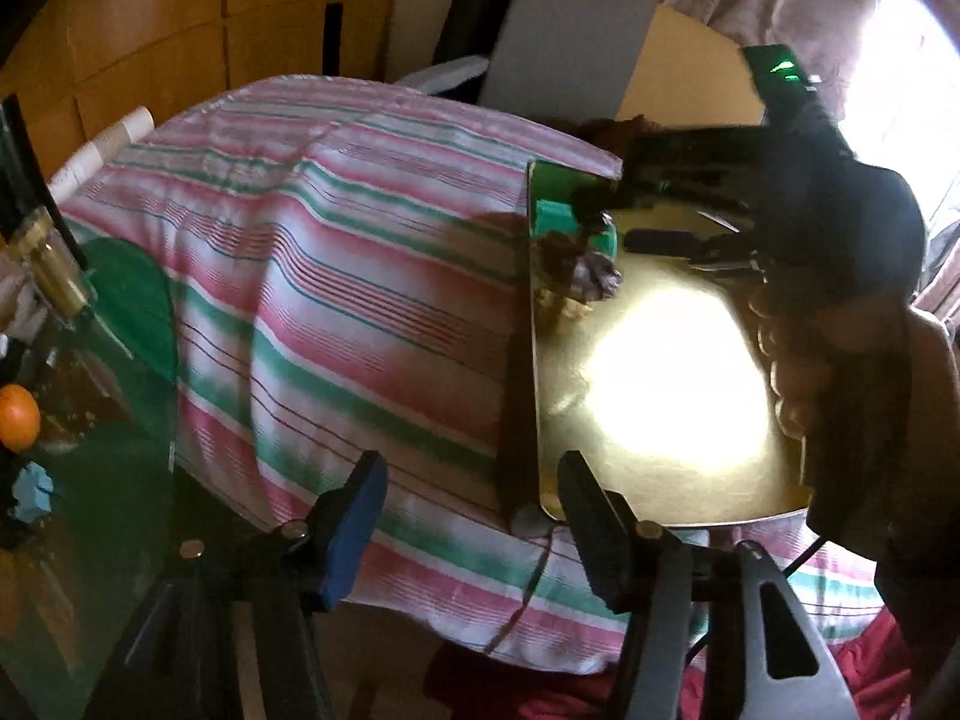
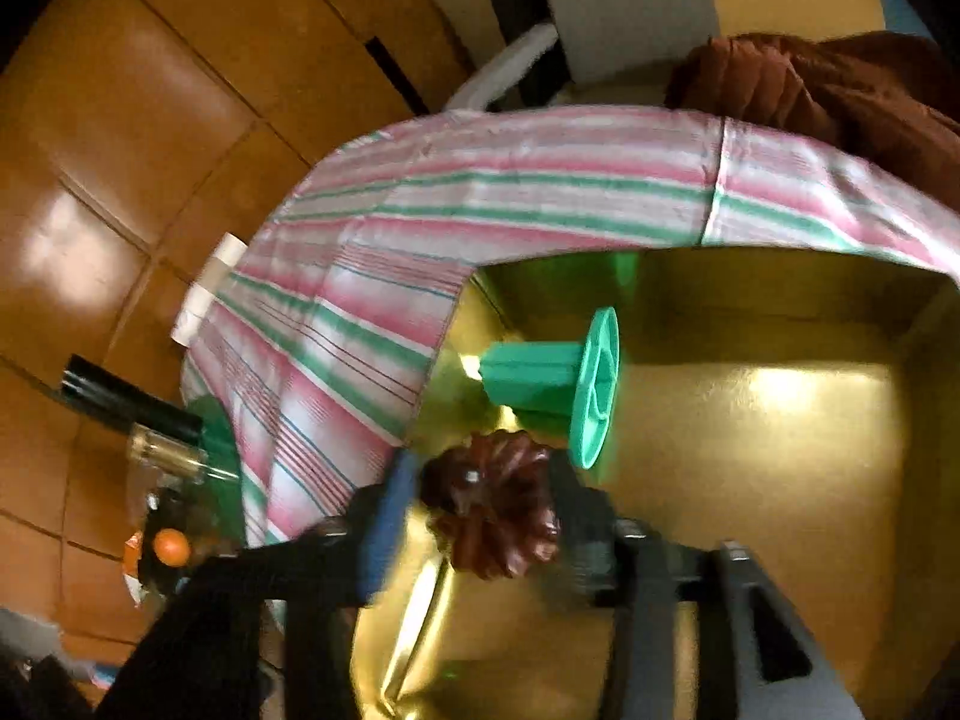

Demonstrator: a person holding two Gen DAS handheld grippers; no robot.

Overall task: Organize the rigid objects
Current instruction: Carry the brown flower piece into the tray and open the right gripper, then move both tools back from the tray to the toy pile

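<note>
the right gripper (image 2: 486, 516) is clamped on a dark brown ribbed ornament (image 2: 489, 513), one pad on each flank, and holds it over the near corner of a gold tray (image 2: 780, 420). the ornament looks glossy and hard, probably light; its ridges give the pads some bite, but the sheen suggests it could slip if gripped off-centre, so the widest ribbed band is judged the sound hold. just beyond it a green plastic spool (image 2: 558, 384) lies on its side in the tray; it appears stiff and light, best taken across its barrel, not its flange. the left gripper (image 1: 468, 516) hangs with fingers apart and empty above the striped cloth (image 1: 336, 276), beside the tray's edge. an orange (image 1: 18, 417) sits well apart at far left.
</note>
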